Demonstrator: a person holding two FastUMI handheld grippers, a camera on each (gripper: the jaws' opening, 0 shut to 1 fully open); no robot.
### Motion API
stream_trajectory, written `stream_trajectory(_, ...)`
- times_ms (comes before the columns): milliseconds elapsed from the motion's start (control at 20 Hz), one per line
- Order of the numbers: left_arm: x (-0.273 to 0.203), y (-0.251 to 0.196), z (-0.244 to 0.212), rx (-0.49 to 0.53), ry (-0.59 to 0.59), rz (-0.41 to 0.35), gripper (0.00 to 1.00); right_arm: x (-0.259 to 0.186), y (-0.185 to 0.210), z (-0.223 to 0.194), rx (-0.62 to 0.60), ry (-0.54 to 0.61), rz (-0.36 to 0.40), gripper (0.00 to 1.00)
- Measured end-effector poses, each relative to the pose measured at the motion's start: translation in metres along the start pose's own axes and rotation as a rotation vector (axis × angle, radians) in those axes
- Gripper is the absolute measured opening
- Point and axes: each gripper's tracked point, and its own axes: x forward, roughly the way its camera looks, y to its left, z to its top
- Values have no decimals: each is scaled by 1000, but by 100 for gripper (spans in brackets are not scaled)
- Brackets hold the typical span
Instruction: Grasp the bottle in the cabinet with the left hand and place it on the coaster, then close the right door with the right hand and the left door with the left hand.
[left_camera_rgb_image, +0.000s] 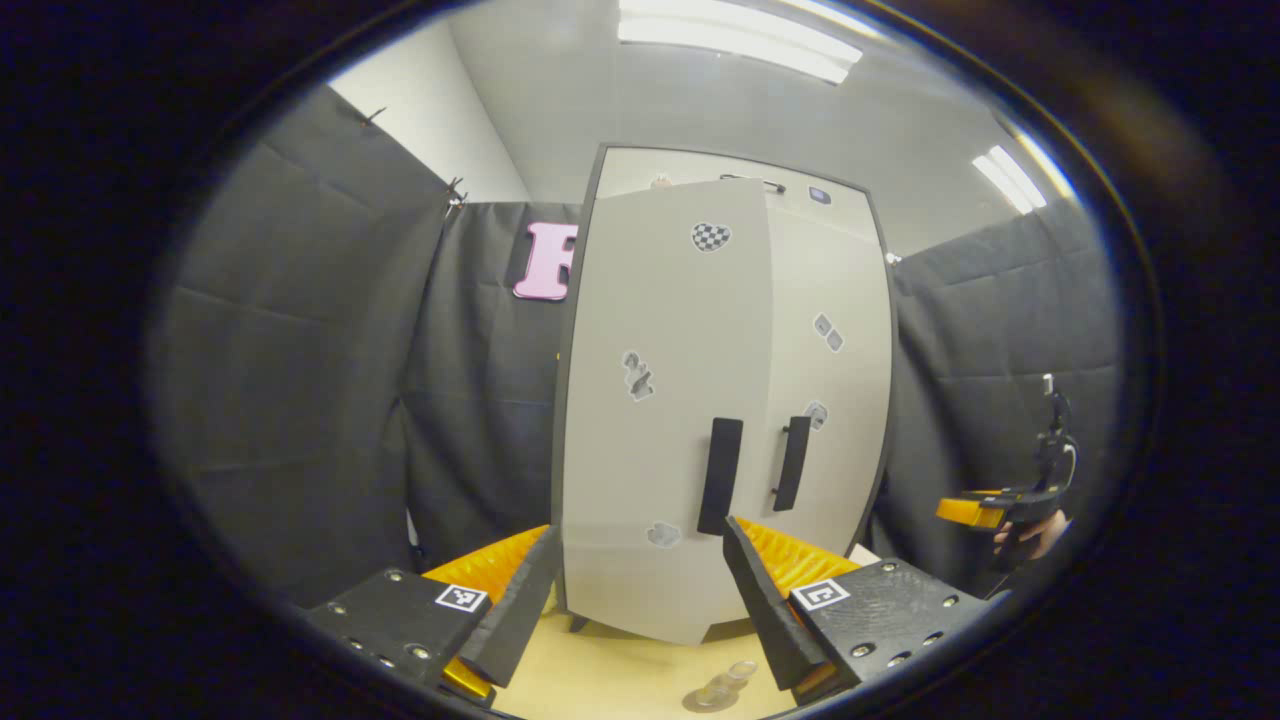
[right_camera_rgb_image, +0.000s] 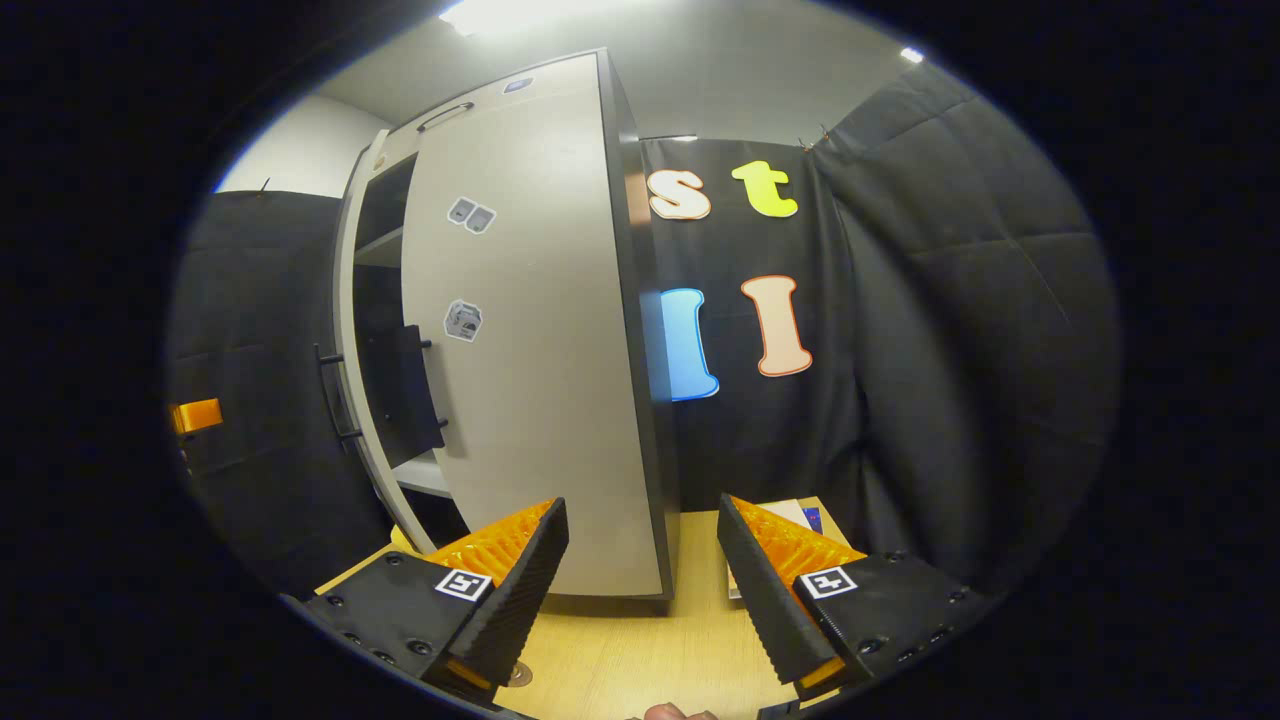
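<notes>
A pale two-door cabinet (left_camera_rgb_image: 700, 400) stands on the wooden table (left_camera_rgb_image: 620, 680). In the left gripper view its left door (left_camera_rgb_image: 660, 420) hangs a little ajar, its lower edge forward of the right door (left_camera_rgb_image: 830, 400), which lies flush. Each door has a black handle (left_camera_rgb_image: 720, 475). My left gripper (left_camera_rgb_image: 640, 528) is open just before the left door, holding nothing. A clear bottle (left_camera_rgb_image: 725, 685) rests low on the table between its fingers, on a greyish patch. My right gripper (right_camera_rgb_image: 640, 503) is open and empty near the cabinet's right corner (right_camera_rgb_image: 640, 400). The gap beside the left door (right_camera_rgb_image: 345, 380) shows dark shelves.
Black cloth walls close in on both sides and behind. The right gripper (left_camera_rgb_image: 1000, 510) and the hand holding it hang at the far right of the left gripper view. A paper or booklet (right_camera_rgb_image: 790, 515) lies on the table right of the cabinet.
</notes>
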Motion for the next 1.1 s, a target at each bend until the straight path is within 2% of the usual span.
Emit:
stream_trajectory(50,-5,2,1,18,3,21,94,-1,1,3,-8,-2,1,96)
stream_trajectory(200,-14,3,0,37,14,52,94,-5,7,10,5,-19,13,96)
stream_trajectory(350,-18,4,-1,52,27,38,94,-6,17,9,22,-27,16,96)
stream_trajectory(450,-21,6,-1,43,20,22,94,-3,21,-1,16,-7,8,96)
stream_trajectory(500,-23,9,-2,41,18,26,94,-1,22,-8,11,2,4,92)
stream_trajectory(550,-26,13,-3,38,15,36,94,2,21,-13,5,6,-5,96)
stream_trajectory(700,-28,19,-11,25,9,40,94,6,18,-25,27,23,-34,96)
stream_trajectory(950,-35,43,-22,67,22,68,94,3,25,-38,33,35,-59,96)
stream_trajectory(1000,-37,47,-24,72,25,74,94,2,28,-45,39,47,-61,92)
stream_trajectory(1050,-39,51,-26,76,29,78,94,2,31,-52,43,70,-60,96)
stream_trajectory(1100,-42,54,-28,83,33,79,94,2,36,-60,39,98,-53,92)
